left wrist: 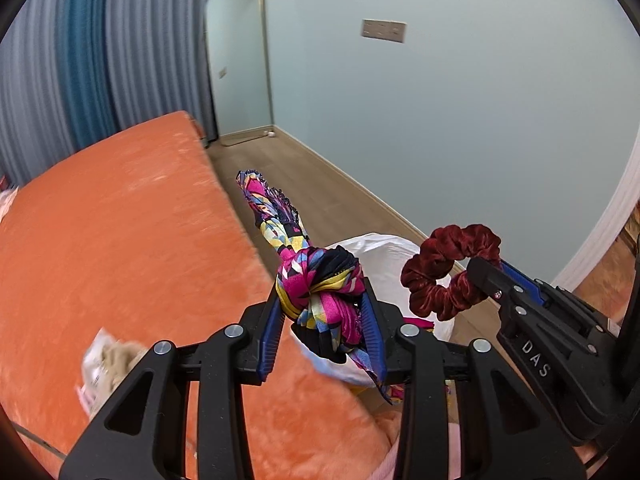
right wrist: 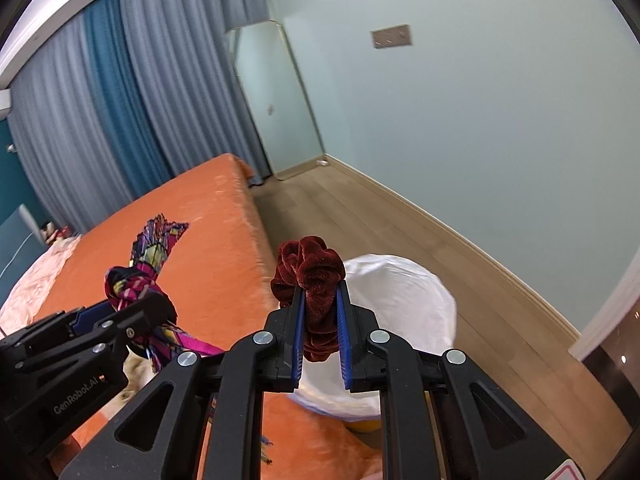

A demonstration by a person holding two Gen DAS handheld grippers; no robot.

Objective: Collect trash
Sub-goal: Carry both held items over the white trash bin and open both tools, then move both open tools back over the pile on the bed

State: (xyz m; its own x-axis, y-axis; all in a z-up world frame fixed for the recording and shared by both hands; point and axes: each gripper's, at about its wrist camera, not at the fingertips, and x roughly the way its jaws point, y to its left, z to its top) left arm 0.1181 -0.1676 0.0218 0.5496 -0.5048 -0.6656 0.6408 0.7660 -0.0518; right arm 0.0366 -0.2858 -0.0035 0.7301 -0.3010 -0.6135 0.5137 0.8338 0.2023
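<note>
My left gripper (left wrist: pixel 324 304) is shut on a knotted multicoloured scarf (left wrist: pixel 320 292) and holds it up over the bed's edge; it also shows in the right wrist view (right wrist: pixel 140 280). My right gripper (right wrist: pixel 320 292) is shut on a dark red velvet scrunchie (right wrist: pixel 308 272), also seen in the left wrist view (left wrist: pixel 448 272). A bin lined with a white bag (right wrist: pixel 400 312) stands on the floor beside the bed, just below and beyond both grippers (left wrist: pixel 384 252).
The orange bed (left wrist: pixel 120 240) fills the left. A crumpled beige and white item (left wrist: pixel 108 360) lies on it near my left gripper. Wooden floor (right wrist: pixel 360 220), a leaning mirror (right wrist: pixel 276 100), curtains and a pale wall lie beyond.
</note>
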